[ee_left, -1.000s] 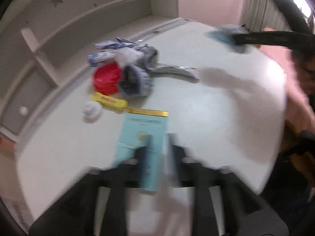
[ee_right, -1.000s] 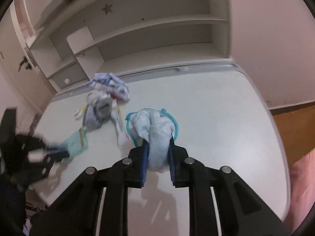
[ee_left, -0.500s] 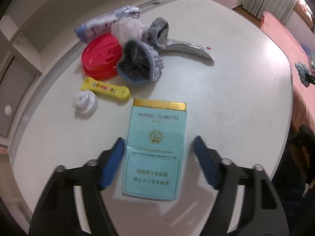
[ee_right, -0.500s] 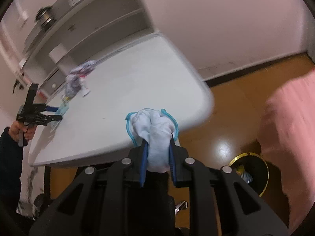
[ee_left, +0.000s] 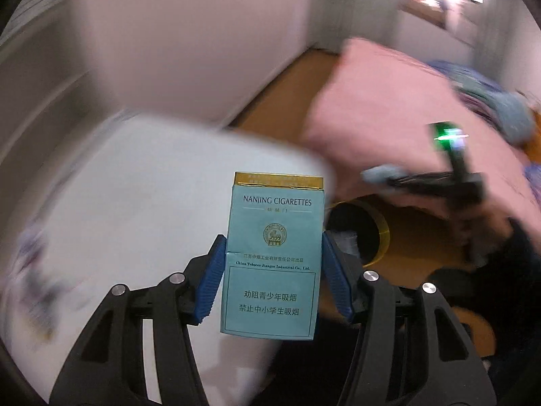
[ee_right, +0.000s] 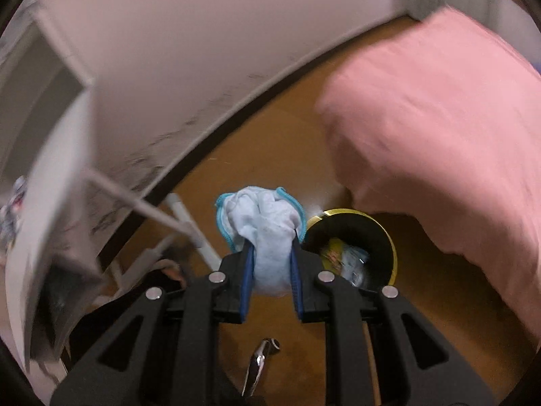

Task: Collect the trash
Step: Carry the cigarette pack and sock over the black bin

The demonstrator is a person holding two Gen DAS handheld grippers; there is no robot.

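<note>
The left tool (ee_left: 272, 279) grips a cigarette pack (ee_left: 273, 264) by its two long sides, so the long axis of the pack runs straight forward along the fingers, with the gold top end away from the camera. In this left view the pack hangs above the edge of the white tabletop (ee_left: 142, 209), and the trash bin (ee_left: 370, 233), black with a yellow rim, stands on the floor ahead and to the right of the pack, partly hidden behind it. The right tool (ee_left: 382, 176) also shows here, blurred, further right and above the bin, in front of the pink bed (ee_left: 399, 108). In the right view, the right tool (ee_right: 270, 264) is closed on a crumpled white cloth with a blue edge (ee_right: 262, 223). The bin (ee_right: 351, 247) lies just beyond and slightly right of this cloth, and its open mouth already shows some wrappers inside. The wooden floor (ee_right: 277, 142) is around it and the bed (ee_right: 446, 118) is to the right. I judge that the right tool is nearer to the bin, so the cloth can probably drop first, with a small move forward and right. The pack must travel more to the right before it is above the opening.
</note>
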